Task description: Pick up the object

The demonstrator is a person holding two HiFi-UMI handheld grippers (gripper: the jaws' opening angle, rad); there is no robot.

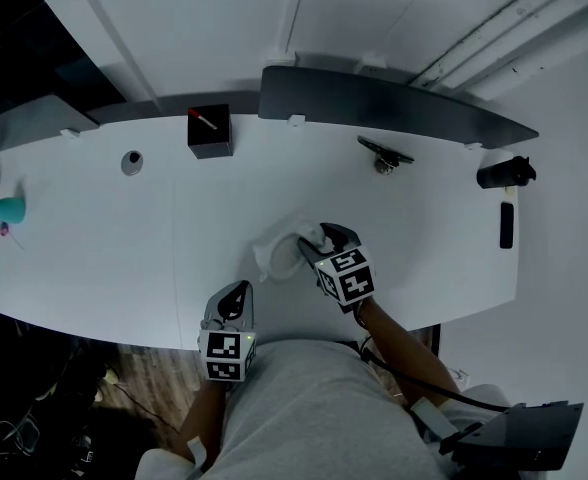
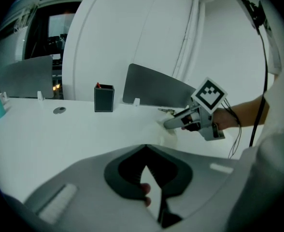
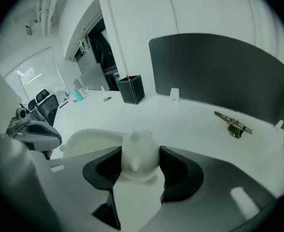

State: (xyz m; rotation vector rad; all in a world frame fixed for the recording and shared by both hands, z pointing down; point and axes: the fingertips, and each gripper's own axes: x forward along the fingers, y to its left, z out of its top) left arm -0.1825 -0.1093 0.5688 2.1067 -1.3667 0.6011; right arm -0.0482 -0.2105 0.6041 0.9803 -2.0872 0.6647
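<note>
A small white eared figurine [image 3: 139, 151] is seemingly gripped by the right tool [image 3: 139, 167] on a white bench [image 1: 94, 248]; the left tool [image 2: 145, 151] is closed.

White table [image 1: 94, 238] bears black box [image 1: 210, 134], metal clip [image 1: 384, 155], white figurine [image 3: 139, 153].

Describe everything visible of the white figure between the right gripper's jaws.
The white figure is small, matte and plastic-looking: a rounded animal head with two stubby ears and a snout, upright on the table. The right gripper clamps it from both sides. A flat white piece lies behind it; whether they join is unclear.
</note>
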